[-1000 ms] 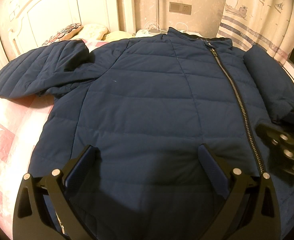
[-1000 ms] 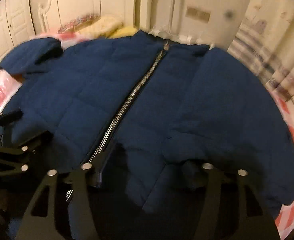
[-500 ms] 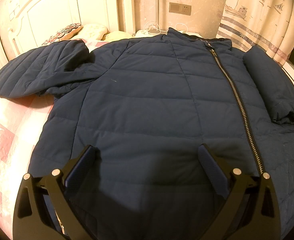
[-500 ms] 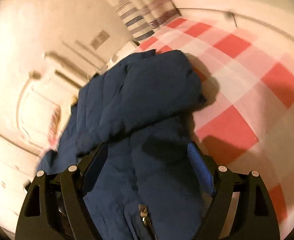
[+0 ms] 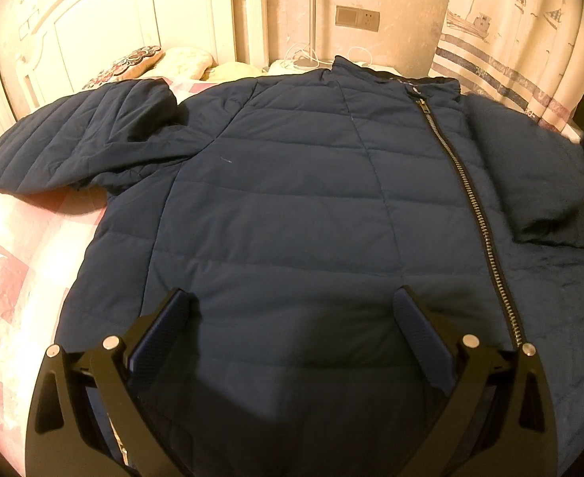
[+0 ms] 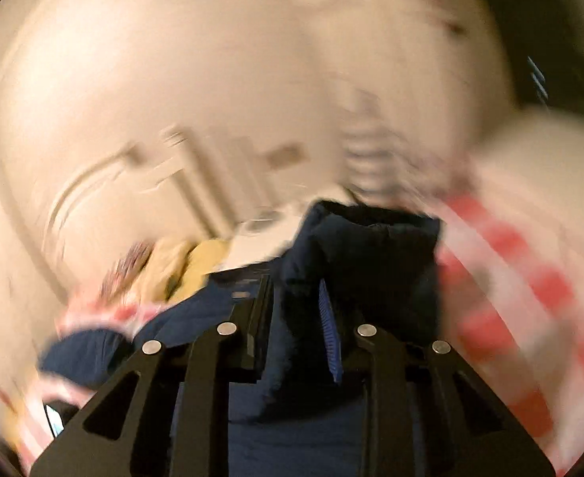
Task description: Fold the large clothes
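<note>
Navy quilted jacket [image 5: 292,198] lies front-up on the bed [image 5: 17,262], zipped, collar at the far end from your left gripper [image 5: 292,342]. Your left gripper hangs over the hem, jaws spread wide, nothing between them; fabric sits just below and ahead of the fingertips. One sleeve [image 5: 73,139] runs out flat to the left of that gripper, onto the pink checked bedspread. Off to its right, the other sleeve looks bunched and raised at the frame edge. Right wrist view is badly smeared, but your right gripper [image 6: 295,318] has its jaws pinched close with dark blue cloth caught between them, and a fold of it [image 6: 371,262] stands up just ahead of the fingers; it is probably that sleeve's cuff end, though blur prevents certainty. Step in hand: first sleeve fold, the right-side sleeve being carried in over the body. Next move calls for you to bring the held cloth across toward the zipper [image 5: 474,206], lay it flat on the chest panel, release only once it rests down. Expect padded fill to spring back; press the crease.
</note>
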The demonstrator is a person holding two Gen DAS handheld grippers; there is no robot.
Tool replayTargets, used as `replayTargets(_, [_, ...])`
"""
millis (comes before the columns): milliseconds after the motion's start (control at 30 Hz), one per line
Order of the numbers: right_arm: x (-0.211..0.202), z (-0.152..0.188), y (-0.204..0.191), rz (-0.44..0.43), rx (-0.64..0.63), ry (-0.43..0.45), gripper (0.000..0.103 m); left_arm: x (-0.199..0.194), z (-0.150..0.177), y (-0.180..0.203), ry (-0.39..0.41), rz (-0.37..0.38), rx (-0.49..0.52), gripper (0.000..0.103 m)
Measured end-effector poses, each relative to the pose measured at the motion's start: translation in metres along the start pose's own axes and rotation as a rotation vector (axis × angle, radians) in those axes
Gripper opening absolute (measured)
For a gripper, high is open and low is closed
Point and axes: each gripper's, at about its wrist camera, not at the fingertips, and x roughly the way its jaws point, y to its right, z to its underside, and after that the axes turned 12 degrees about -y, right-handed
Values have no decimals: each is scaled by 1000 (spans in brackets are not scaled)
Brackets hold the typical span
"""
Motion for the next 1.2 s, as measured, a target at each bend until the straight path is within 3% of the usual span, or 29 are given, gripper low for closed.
replayTargets(67, [7,-2,-48,-24,-135,-21,27,0,0,0,0,0,-2,101])
replayTargets(133, [30,-1,-97,-102,-278,-104,31,-1,0,-1,2,6,-4,101])
replayTargets(167, [42,4,-121,-143,-355,-165,37,-1,0,-1,3,10,-6,101])
replayTargets(200, [42,16,-140,-169,-407,-199,67,-1,1,-2,4,14,-9,101])
replayTargets(233, [49,24,-156,-187,-457,-219,85,-2,1,-2,5,17,-11,101])
replayTargets(333, [32,39,-165,-213,-509,-169,85,-2,1,-3,7,23,-17,101])
replayTargets(400, [19,41,-152,-183,-485,-147,84,-2,1,-2,7,21,-16,101])
replayTargets(500, [-7,40,-95,-109,-355,-110,83,-2,2,-1,6,18,-15,101])
replayTargets(533, [-17,42,-69,-45,-287,-104,83,-2,2,0,6,15,-14,101])
replayTargets(600, [-7,40,-15,82,-174,-155,83,-2,2,1,4,8,-11,101])
replayTargets(767, [44,65,78,276,3,-379,83,-3,0,0,-6,26,-12,101])
replayTargets(833, [60,81,99,290,9,-408,84,-7,-6,-8,-29,91,-44,101])
replayTargets(900, [56,78,104,276,20,-395,85,-9,-18,-24,-52,276,-121,101])
replayTargets(933, [58,78,106,276,16,-396,86,-8,-28,-37,-73,406,-195,101])
replayTargets(1000, [60,77,109,267,18,-394,87,-1,-44,-51,-90,532,-299,100])
replayTargets(1067, [61,74,110,263,20,-394,87,12,-62,-56,-103,625,-342,99])
replayTargets(1133, [61,76,109,261,20,-392,87,30,-76,-57,-130,693,-393,86])
replayTargets(1200, [60,77,108,253,25,-390,87,47,-85,-55,-154,766,-448,84])
